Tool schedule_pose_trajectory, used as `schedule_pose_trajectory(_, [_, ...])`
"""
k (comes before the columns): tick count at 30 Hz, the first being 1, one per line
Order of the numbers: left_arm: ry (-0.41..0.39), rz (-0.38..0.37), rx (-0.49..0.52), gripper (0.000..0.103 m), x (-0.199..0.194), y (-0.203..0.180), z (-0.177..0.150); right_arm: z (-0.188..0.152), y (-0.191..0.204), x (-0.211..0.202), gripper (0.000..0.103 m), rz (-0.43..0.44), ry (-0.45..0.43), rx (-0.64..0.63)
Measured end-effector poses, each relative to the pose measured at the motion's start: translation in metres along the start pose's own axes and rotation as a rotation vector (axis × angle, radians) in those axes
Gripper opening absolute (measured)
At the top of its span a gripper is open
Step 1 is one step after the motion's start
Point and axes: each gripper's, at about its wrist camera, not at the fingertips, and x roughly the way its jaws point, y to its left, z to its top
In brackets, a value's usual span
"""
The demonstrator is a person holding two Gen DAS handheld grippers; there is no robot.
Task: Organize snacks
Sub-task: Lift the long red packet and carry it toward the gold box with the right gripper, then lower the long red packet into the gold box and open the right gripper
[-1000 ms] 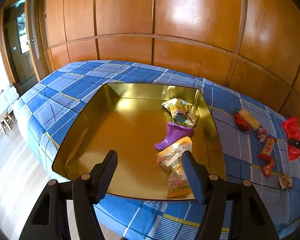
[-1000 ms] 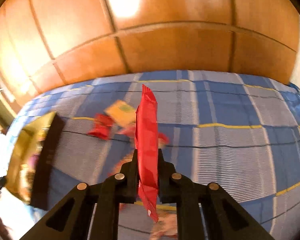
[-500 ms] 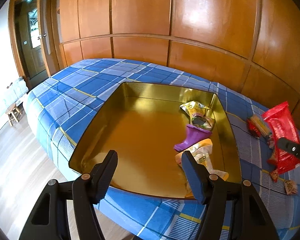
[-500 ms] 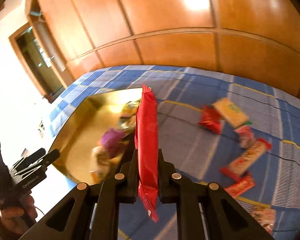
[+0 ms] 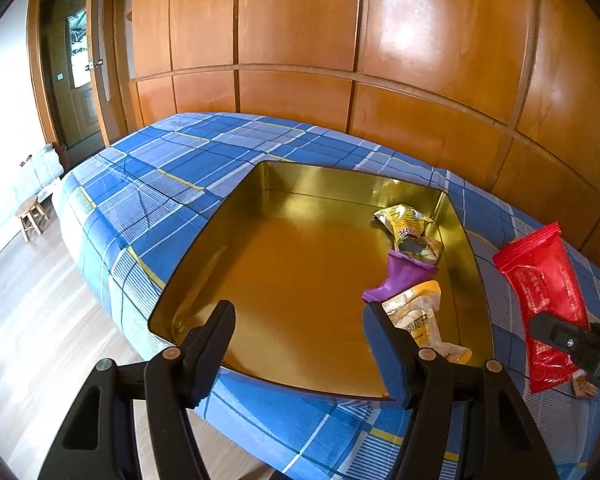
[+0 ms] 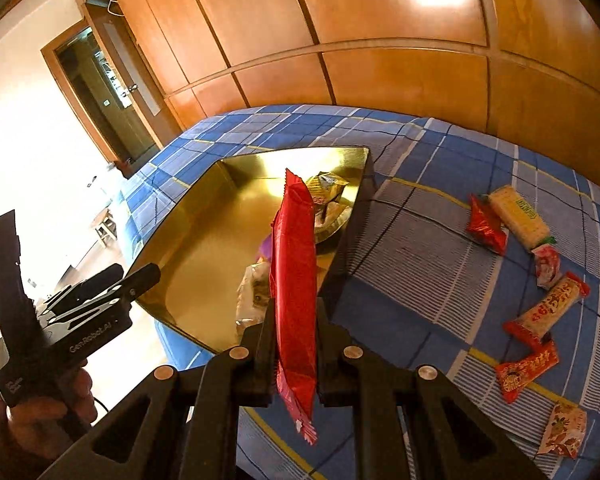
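- Fingers on the right gripper (image 6: 294, 334) are pinching a long red snack packet (image 6: 294, 280) edge-on, so it sticks up between them over the near right corner of the gold tray (image 6: 204, 216).
- Left gripper (image 5: 300, 340) has its fingers spread, nothing between them, hovering at the near edge of that tray. A hand (image 6: 40, 412) is gripping its handle.
- Tray sits on a bed with a blue plaid sheet (image 5: 148, 184), wooden wall panels (image 5: 300, 20) behind.
- Already in the tray, all along its right side: a yellow packet (image 5: 402, 220), a purple wrapper (image 5: 404, 276) and a pale orange-edged packet (image 5: 416, 312).
- Loose on the sheet right of the tray: a small red packet (image 6: 485, 226) touching a pale cracker pack (image 6: 518, 216), then a few red and white wrapped snacks (image 6: 548, 308) trailing toward the near edge.
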Motion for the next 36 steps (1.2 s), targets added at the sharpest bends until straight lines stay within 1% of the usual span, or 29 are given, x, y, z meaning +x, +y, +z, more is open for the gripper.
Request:
schedule_pose_trajectory(10, [0.001, 0.010, -0.017, 0.067, 0.002, 0.006, 0.002, 0.013, 0.017, 0.016, 0.014, 0.033, 0.041, -0.005])
schedule_pose_trajectory(13, [0.000, 0.018, -0.025, 0.067, 0.003, 0.010, 0.002, 0.019, 0.022, 0.025, 0.014, 0.025, 0.049, -0.008])
schedule_pose_trajectory(20, [0.005, 0.032, -0.033, 0.067, 0.007, 0.016, 0.002, 0.033, 0.025, 0.050, 0.014, -0.001, 0.082, 0.041])
schedule_pose_trajectory(21, [0.008, 0.032, -0.035, 0.067, 0.008, 0.016, 0.002, 0.037, 0.025, 0.057, 0.017, -0.008, 0.093, 0.045])
schedule_pose_trajectory(24, [0.012, 0.031, -0.033, 0.067, 0.009, 0.017, 0.002, 0.039, 0.026, 0.073, 0.019, -0.025, 0.135, 0.022])
schedule_pose_trajectory(25, [0.015, 0.030, -0.031, 0.067, 0.010, 0.016, 0.002, 0.037, 0.026, 0.075, 0.023, -0.035, 0.143, 0.011])
schedule_pose_trajectory(26, [0.016, 0.030, -0.031, 0.067, 0.010, 0.017, 0.001, 0.036, 0.027, 0.076, 0.028, -0.039, 0.145, 0.006])
schedule_pose_trajectory(31, [0.018, 0.029, -0.029, 0.067, 0.013, 0.015, 0.002, 0.029, 0.029, 0.072, 0.028, -0.047, 0.135, -0.031])
schedule_pose_trajectory(36, [0.002, 0.025, -0.013, 0.067, 0.010, 0.010, 0.003, 0.027, 0.030, 0.059, 0.028, -0.058, 0.094, -0.062])
